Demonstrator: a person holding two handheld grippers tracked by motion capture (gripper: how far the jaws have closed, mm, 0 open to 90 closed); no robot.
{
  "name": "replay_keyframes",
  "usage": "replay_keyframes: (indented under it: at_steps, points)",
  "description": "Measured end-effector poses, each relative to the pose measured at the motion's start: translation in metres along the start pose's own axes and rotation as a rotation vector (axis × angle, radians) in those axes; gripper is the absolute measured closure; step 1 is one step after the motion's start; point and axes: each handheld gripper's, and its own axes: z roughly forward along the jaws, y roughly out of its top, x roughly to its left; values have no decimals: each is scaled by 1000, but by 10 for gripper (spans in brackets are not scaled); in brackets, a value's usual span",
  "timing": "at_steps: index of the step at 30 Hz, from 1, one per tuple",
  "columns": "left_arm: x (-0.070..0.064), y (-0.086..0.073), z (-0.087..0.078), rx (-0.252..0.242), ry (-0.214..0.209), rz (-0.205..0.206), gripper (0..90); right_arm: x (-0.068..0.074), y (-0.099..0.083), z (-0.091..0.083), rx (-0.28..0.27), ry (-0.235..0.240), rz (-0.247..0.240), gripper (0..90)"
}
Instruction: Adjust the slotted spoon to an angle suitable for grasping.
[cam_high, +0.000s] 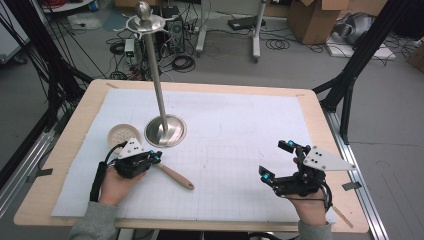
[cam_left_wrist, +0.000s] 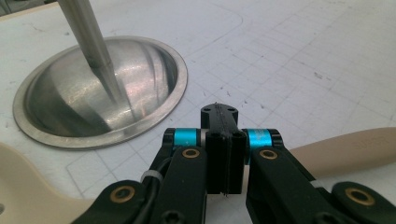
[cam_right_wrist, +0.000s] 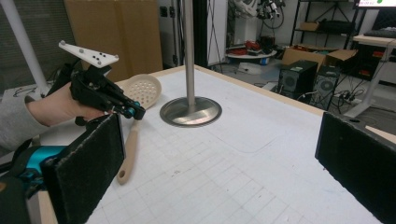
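A cream slotted spoon lies on the white mat, its round head toward the left and its handle pointing to the front right. My left gripper hovers over the spoon's neck with its jaws pressed together. In the left gripper view, the spoon handle passes beneath my left gripper, and nothing shows between the pads. My right gripper stands wide open at the front right, with nothing between its fingers. From the right gripper view, I see the left gripper above the spoon.
A metal stand with a round dished base and a tall pole rises just behind the spoon, close to the left gripper. The gridded white mat covers most of the wooden table.
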Motion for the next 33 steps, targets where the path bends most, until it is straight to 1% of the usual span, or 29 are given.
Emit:
replay_keyframes:
  at_steps: [1, 3, 4, 5, 8, 17, 20, 21, 24, 26, 27, 28, 30, 32, 33]
  points:
    - [0, 0, 1, 5, 0, 1, 895, 0, 0, 0, -3, 2, -7, 6]
    - [0, -1, 4, 16, -1, 3, 895, 0, 0, -2, -2, 0, 0, 6]
    - [0, -1, 5, 19, -2, 3, 895, -1, 0, -2, -7, -3, -7, 6]
    - [0, -1, 5, 19, -2, 3, 895, 0, 0, -3, -3, -2, 0, 6]
    - [0, -3, 9, 39, 0, 3, 895, -1, -1, -4, -7, -5, 0, 6]
    - [1, -2, 11, 48, 12, -6, 895, -1, -2, -4, 0, -6, 5, 6]
    - [1, -2, 13, 59, 20, -4, 895, -1, -2, -4, -3, -5, 4, 6]
    - [1, -2, 14, 74, 26, -1, 895, -1, -2, -4, -3, -5, 3, 6]
    - [0, -1, 15, 89, 30, 5, 896, -1, -2, -4, 3, -4, 3, 6]
    - [-2, -1, 17, 107, 36, 23, 896, -1, -2, -3, 6, -1, 1, 6]
    - [-2, -1, 17, 107, 36, 23, 897, -1, -2, -3, 5, -1, 0, 6]
    - [-3, -1, 17, 112, 49, 37, 898, 0, -2, -3, 4, -1, -1, 6]
    - [-4, -1, 16, 115, 52, 44, 898, 0, -2, -2, 8, -2, 4, 6]
    - [-5, -1, 15, 114, 56, 43, 899, -1, -3, -1, 7, 0, -4, 5]
    - [-5, -1, 14, 115, 58, 42, 899, 0, -3, -1, 10, 2, 3, 6]
